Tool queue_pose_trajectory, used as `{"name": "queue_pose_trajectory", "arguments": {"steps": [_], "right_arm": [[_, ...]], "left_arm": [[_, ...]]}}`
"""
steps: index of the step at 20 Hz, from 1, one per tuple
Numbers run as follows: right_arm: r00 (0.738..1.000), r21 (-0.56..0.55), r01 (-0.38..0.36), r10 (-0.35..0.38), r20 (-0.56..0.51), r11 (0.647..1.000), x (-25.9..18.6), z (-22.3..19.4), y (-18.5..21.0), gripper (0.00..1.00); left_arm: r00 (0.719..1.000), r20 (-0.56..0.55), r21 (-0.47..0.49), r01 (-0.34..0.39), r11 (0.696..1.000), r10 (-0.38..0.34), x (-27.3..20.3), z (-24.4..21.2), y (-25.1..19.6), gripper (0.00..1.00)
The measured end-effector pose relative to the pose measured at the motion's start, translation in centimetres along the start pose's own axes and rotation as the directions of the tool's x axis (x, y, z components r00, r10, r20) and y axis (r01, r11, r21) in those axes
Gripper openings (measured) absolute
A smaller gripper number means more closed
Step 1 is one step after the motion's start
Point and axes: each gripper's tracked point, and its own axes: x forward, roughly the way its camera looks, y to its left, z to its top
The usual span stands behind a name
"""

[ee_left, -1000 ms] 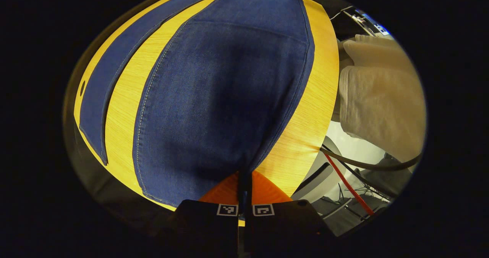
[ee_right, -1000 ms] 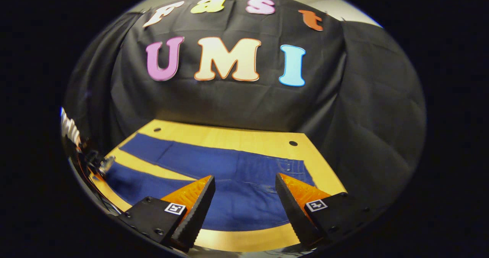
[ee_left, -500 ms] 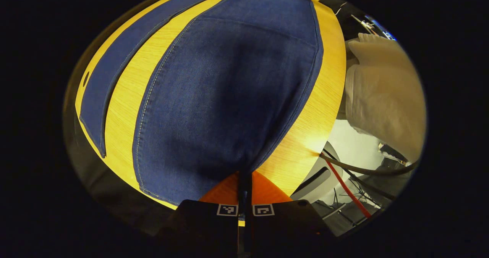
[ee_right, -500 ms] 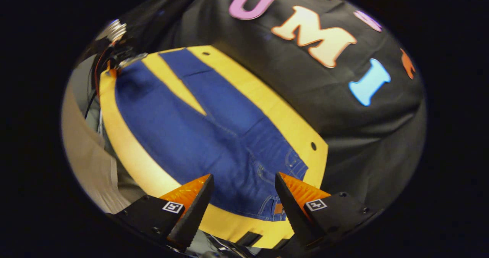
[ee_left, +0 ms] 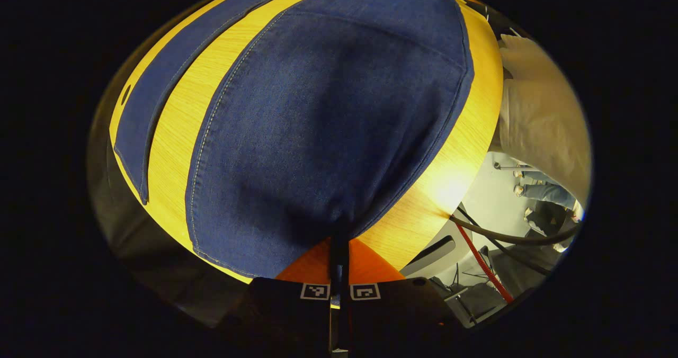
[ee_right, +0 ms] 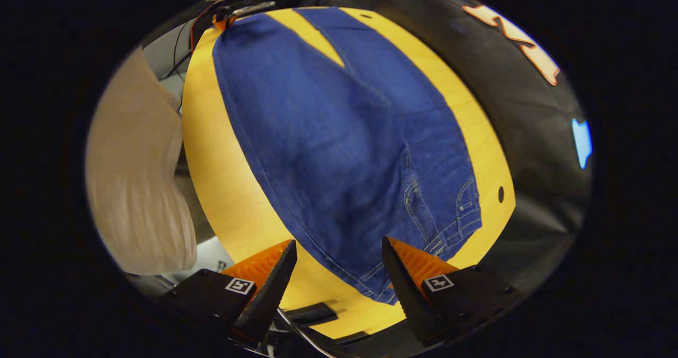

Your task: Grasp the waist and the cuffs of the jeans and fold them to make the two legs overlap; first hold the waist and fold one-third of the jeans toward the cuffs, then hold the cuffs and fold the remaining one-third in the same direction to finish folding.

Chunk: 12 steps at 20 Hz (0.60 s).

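Blue jeans [ee_left: 318, 125] lie flat on the yellow wooden table [ee_left: 175, 151], legs spread apart in a V. In the left gripper view, my left gripper [ee_left: 339, 241] is shut on the cuff of the near leg; the far leg [ee_left: 153, 104] lies to the left. In the right gripper view the jeans [ee_right: 339, 151] run away from me, with the waist [ee_right: 450, 225] nearest. My right gripper [ee_right: 339, 249] hangs open over the waist's near corner, with nothing between its fingers. The left gripper [ee_right: 233, 11] shows far off at the cuff end.
A person's pale sleeve [ee_right: 132, 178] hangs at the left beside the table edge, and again at the right [ee_left: 540, 114]. Cables [ee_left: 487, 268] and floor gear lie beyond the table's edge. Black cloth wall [ee_right: 529, 109] backs the table.
The right gripper has swung from facing the wall to looking down along the jeans, coming over the waist end while staying open. The left gripper keeps its hold on the cuff, barely shifted.
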Motion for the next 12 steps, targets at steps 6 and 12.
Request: {"name": "queue_pose_trajectory", "arguments": {"steps": [6,12], "right_arm": [[0.987,-0.116,-0.098,0.082,-0.135,0.988,3.7,-4.2,-0.7,1.0],[0.973,-0.148,-0.171,0.144,-0.181,0.974,5.2,-5.3,-0.3,0.94]], "left_arm": [[0.998,-0.068,-0.028,0.015,0.999,-0.016,-0.1,0.0,0.0,0.0],[0.996,-0.084,-0.053,0.016,0.998,-0.02,-0.2,-0.1,0.0,0.0]]}}
